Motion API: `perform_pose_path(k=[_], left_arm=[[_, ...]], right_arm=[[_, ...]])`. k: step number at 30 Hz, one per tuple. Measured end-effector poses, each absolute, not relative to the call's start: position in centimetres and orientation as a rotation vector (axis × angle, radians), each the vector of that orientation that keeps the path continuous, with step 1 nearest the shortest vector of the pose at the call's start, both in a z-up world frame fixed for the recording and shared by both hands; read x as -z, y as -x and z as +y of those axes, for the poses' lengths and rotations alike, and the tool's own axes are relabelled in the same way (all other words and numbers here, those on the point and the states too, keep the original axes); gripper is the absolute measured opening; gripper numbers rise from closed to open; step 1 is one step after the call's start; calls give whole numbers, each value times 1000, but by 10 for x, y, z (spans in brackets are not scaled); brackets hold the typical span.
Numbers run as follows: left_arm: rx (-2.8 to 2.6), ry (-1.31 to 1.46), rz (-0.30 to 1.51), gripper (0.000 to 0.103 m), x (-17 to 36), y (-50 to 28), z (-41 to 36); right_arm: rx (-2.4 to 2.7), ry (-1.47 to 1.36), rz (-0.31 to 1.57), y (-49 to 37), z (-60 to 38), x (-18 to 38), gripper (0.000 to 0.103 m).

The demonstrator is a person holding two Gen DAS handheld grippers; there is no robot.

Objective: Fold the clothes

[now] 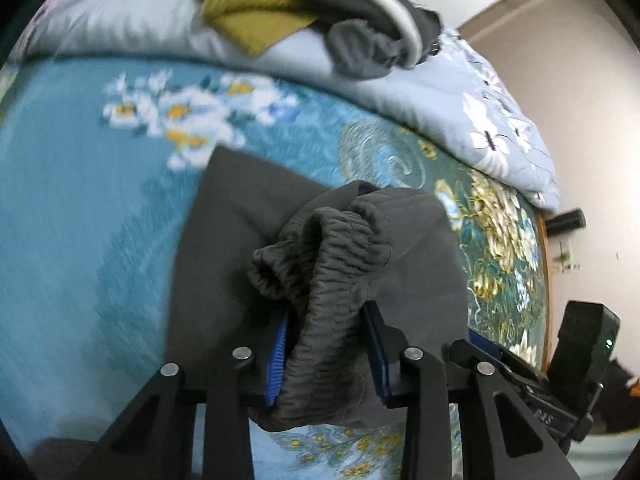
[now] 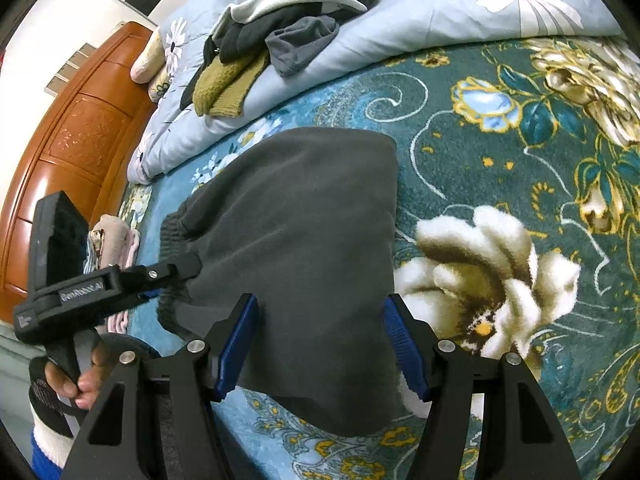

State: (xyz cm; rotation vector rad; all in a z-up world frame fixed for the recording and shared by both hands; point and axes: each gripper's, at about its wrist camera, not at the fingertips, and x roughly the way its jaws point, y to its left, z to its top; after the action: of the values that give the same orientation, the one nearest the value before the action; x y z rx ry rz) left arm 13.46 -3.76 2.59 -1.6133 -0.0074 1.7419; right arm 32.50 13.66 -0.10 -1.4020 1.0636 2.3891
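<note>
A dark grey garment (image 2: 312,216) lies spread on the teal floral bed cover (image 2: 500,160). Its ruched elastic waistband (image 1: 332,248) is bunched up and raised off the bed, and my left gripper (image 1: 328,356) is shut on it, blue pads (image 1: 278,360) pressing the fabric from both sides. In the right wrist view the left gripper (image 2: 188,268) sits at the garment's left edge. My right gripper (image 2: 320,348) stands open over the garment's near end, with flat fabric between its blue pads (image 2: 236,348), which do not pinch it.
A pale blue flowered quilt (image 2: 400,20) lies along the far side with a heap of dark and mustard clothes (image 2: 280,20) on it. A wooden headboard (image 2: 80,140) and folded pink clothes (image 2: 116,244) are at the left. A person's hand (image 2: 88,380) holds the left gripper's handle.
</note>
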Motion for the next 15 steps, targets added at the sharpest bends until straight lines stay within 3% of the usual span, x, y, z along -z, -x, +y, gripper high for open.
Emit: perform_pose_path(k=[4, 10, 12, 15], left_arm=[[-1784, 1578, 66, 37, -48, -99, -47], [-1763, 1772, 62, 38, 12, -66, -60], [-1742, 1816, -62, 38, 21, -60, -69], [-1776, 1762, 4, 41, 11, -62, -63]], right_arm=[[-2434, 1383, 1039, -323, 133, -13, 66], [-2466, 1411, 1018, -309, 121, -19, 66], [-2474, 1415, 992, -306, 116, -22, 66], [-2512, 1386, 934, -301, 108, -36, 66]])
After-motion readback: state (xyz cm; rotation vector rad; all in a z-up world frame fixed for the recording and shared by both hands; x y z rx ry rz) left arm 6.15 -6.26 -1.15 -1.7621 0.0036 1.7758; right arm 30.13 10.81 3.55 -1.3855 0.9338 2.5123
